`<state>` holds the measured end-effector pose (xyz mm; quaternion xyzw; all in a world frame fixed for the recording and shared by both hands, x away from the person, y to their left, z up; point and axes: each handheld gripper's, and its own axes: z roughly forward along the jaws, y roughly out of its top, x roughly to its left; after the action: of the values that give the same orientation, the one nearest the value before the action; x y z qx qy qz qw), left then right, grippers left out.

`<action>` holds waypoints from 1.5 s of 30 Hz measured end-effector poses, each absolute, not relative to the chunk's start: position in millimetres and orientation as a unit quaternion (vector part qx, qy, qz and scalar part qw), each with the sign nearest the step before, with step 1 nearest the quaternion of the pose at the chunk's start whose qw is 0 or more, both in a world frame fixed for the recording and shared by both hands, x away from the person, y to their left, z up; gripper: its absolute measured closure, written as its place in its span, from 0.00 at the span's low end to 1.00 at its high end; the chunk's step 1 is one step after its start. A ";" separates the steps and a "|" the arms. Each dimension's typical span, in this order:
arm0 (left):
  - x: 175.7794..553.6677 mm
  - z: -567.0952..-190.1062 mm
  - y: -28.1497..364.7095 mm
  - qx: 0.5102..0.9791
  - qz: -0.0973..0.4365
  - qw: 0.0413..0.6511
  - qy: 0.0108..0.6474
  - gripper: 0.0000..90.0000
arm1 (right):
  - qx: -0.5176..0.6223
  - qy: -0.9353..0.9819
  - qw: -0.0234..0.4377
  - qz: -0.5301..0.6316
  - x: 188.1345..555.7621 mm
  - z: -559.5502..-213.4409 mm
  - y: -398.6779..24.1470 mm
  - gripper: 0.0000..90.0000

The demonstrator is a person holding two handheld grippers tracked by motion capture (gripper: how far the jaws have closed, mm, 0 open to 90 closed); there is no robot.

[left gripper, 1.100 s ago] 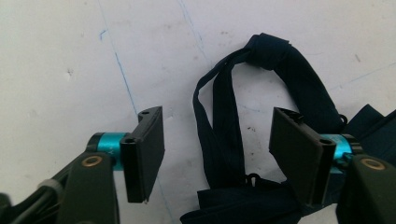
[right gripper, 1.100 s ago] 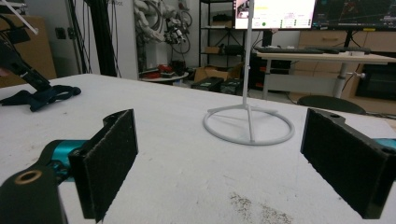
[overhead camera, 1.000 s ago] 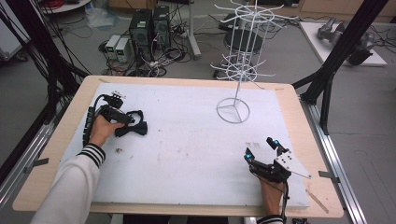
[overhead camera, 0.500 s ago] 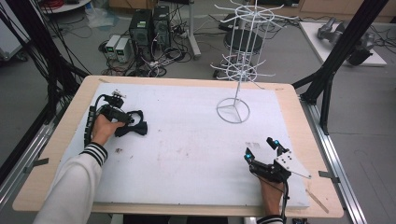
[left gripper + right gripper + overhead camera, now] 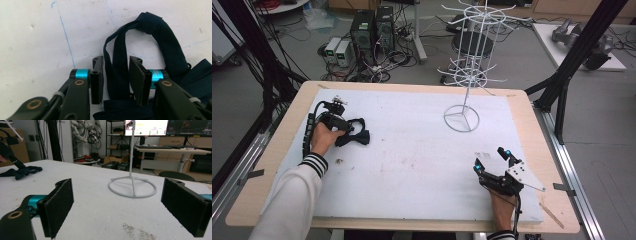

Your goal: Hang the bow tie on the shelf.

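A dark navy bow tie (image 5: 353, 136) with a looped strap (image 5: 160, 32) lies on the white tabletop (image 5: 412, 150) at the left. My left gripper (image 5: 343, 125) is down on it. In the left gripper view its jaws stand slightly apart on either side of one strap band (image 5: 117, 75), with a gap showing beside the left pad (image 5: 96, 80). My right gripper (image 5: 492, 159) rests near the front right of the table, wide open and empty. Its pads (image 5: 58, 207) frame the base of a white wire rack (image 5: 132, 187).
The white wire display rack (image 5: 461, 118) with hooked arms stands at the back right of the board. A wooden rim (image 5: 522, 130) surrounds the white surface. Black frame posts (image 5: 572, 55) rise at both sides. Computers and cables lie on the floor behind.
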<state>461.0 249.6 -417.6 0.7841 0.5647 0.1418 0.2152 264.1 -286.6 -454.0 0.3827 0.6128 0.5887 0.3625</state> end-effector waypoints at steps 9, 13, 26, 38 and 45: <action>458.7 -415.2 247.1 0.791 0.146 0.210 0.556 0.97 | 0.383 0.613 0.362 0.589 264.2 -454.1 -286.8 0.11; 457.8 -414.5 246.1 0.792 0.157 0.205 0.554 0.98 | 0.383 0.613 0.363 0.589 264.1 -454.1 -286.8 0.11; 445.1 -408.3 245.3 0.791 0.186 0.247 0.527 0.98 | 0.380 0.612 0.366 0.589 264.2 -454.2 -286.9 0.11; 426.4 -392.7 231.2 0.799 0.178 0.329 0.471 0.98 | 0.381 0.612 0.366 0.589 264.0 -454.2 -286.7 0.11; 422.1 -385.9 229.8 0.795 0.180 0.359 0.455 0.98 | 0.382 0.612 0.366 0.588 263.8 -454.1 -286.5 0.11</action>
<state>422.1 229.8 -385.9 0.7948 0.4550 0.1798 0.3591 263.8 -286.5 -454.1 0.3817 0.6118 0.5882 0.3660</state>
